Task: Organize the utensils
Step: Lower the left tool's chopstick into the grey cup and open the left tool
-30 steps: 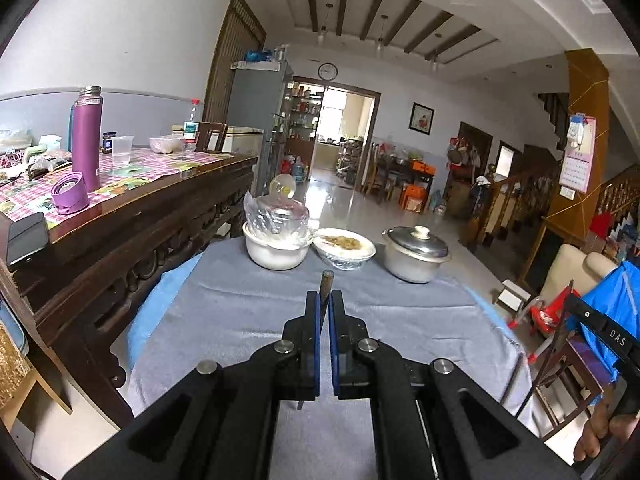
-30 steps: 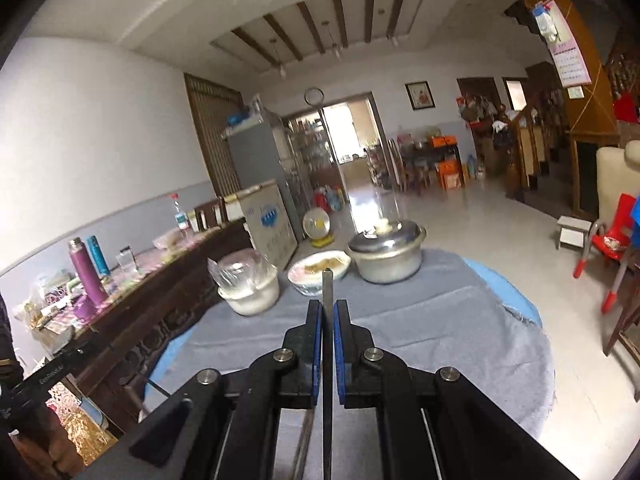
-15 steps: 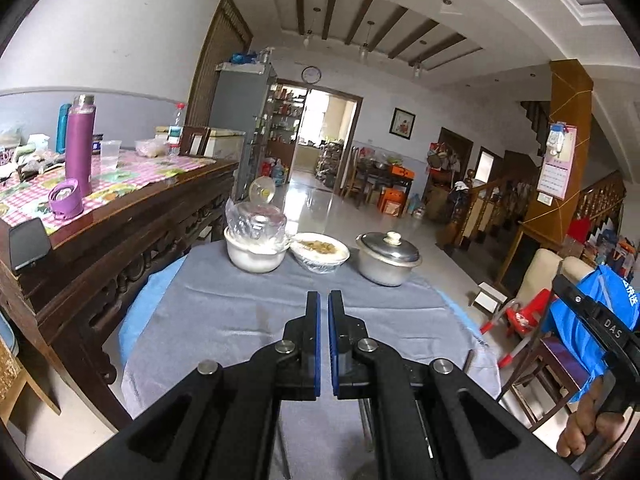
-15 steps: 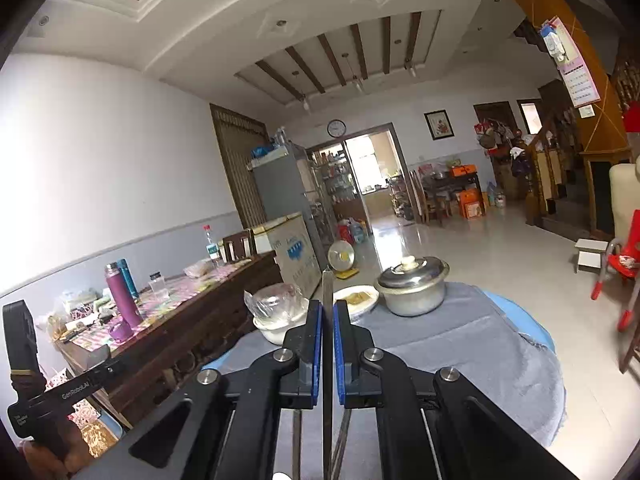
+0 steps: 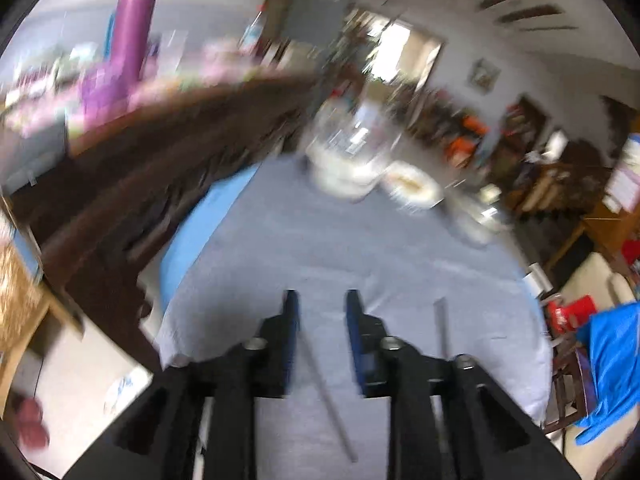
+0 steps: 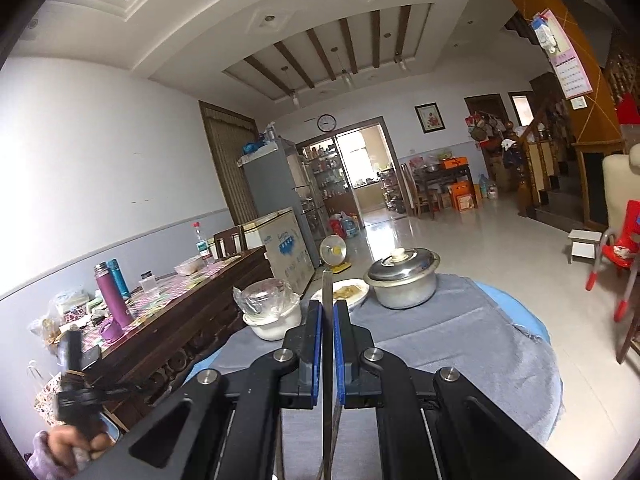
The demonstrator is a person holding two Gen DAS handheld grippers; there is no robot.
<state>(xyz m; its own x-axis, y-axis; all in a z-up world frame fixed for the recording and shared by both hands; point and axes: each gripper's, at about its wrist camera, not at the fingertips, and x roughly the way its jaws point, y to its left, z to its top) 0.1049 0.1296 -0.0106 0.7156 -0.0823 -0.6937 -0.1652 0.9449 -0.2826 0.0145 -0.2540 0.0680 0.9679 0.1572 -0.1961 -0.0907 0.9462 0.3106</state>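
Observation:
My right gripper is shut on a thin metal chopstick that sticks up between the blue pads, held above the grey cloth. My left gripper is open and empty; its view is motion-blurred. A thin metal chopstick lies slanted on the grey cloth between and below its fingers. Another rod-like utensil shows to its right; whether it lies on the cloth I cannot tell.
At the cloth's far edge stand a white bowl with a plastic bag, a food plate and a lidded metal pot. A dark wooden table with a purple flask stands left. A red chair stands right.
My left gripper has opened and swung quickly, blurring its view; the chopstick it held a second ago now lies on the cloth. My right gripper has risen a little, still holding its chopstick.

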